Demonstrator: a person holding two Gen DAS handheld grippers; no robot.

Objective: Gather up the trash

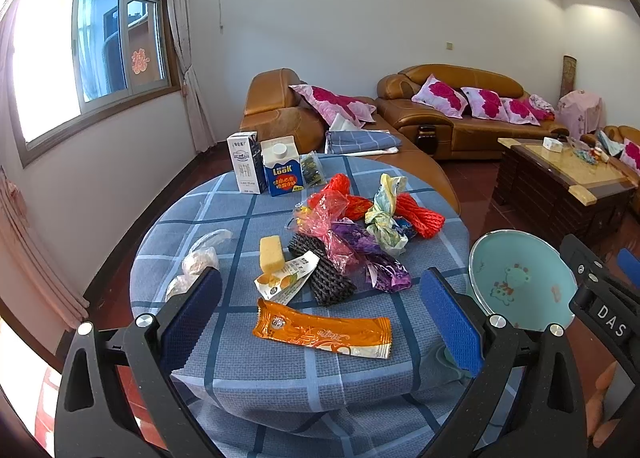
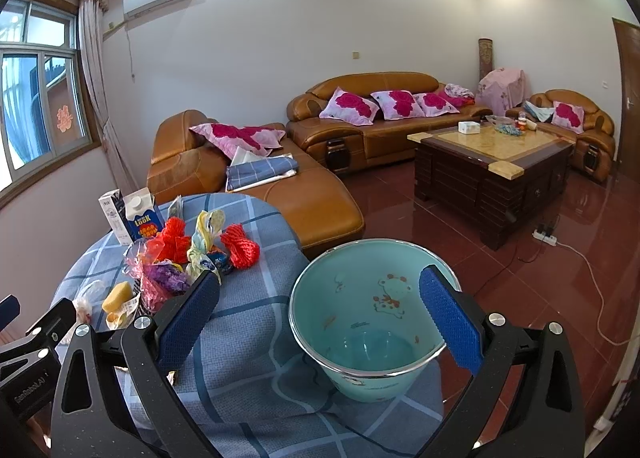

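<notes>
Left tongs [image 1: 320, 310] stand wide open above the near edge of the surface [image 1: 280, 378], holding nothing. The orange wrapper [image 1: 322, 334] lies flat between the blue pads. Remaining trash — the black foam net [image 1: 324, 278], pink plastic bag [image 1: 328, 226] and red rope bundle [image 1: 418, 216] — clusters at 12 o'clock from the wrapper. Right tongs [image 2: 320, 318] are also open and empty; the teal bin [image 2: 368, 322] stands on the surface at its 3 o'clock edge, between the pads.
</notes>
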